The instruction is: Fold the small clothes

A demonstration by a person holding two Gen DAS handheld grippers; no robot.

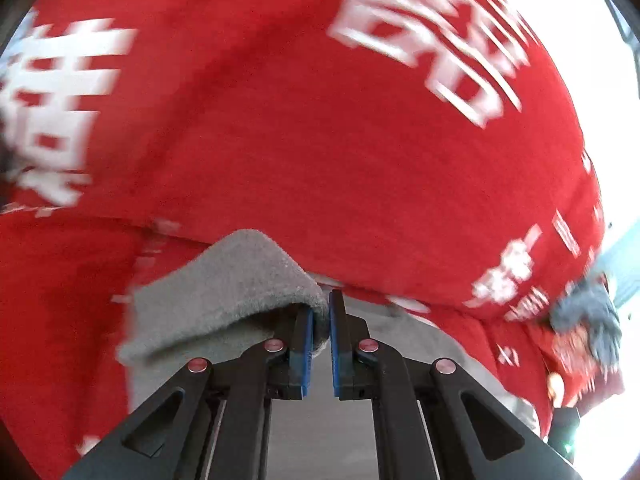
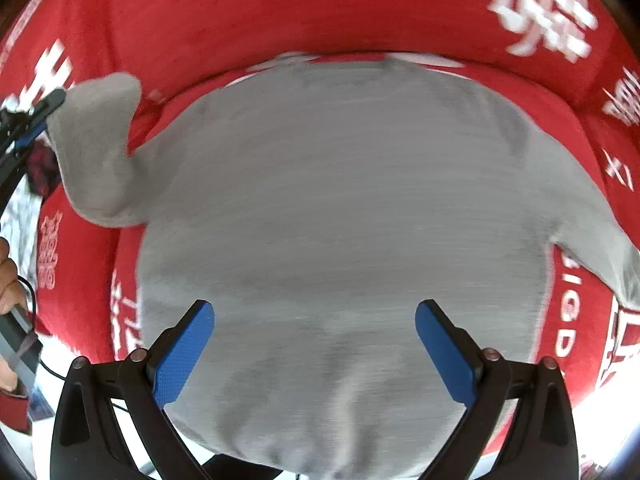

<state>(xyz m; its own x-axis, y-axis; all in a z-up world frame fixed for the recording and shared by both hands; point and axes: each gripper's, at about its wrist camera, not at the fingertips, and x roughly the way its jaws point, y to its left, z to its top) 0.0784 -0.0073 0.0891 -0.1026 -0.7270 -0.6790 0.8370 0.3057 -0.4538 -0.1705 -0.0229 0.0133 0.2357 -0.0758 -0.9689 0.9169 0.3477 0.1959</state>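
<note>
Right wrist: right gripper gapes over the grey top. Left gripper pinches the sleeve; best carry it low across, keeping it taut.

A makeshift indoor work surface, draped in a red cloth printed with white characters, gives no firm clue to the kind of room.

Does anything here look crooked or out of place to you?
Only one thing: the grey garment lies flat on the red printed cloth, except one sleeve, which the left gripper has pinched and lifted. The right gripper hangs open above it.
</note>
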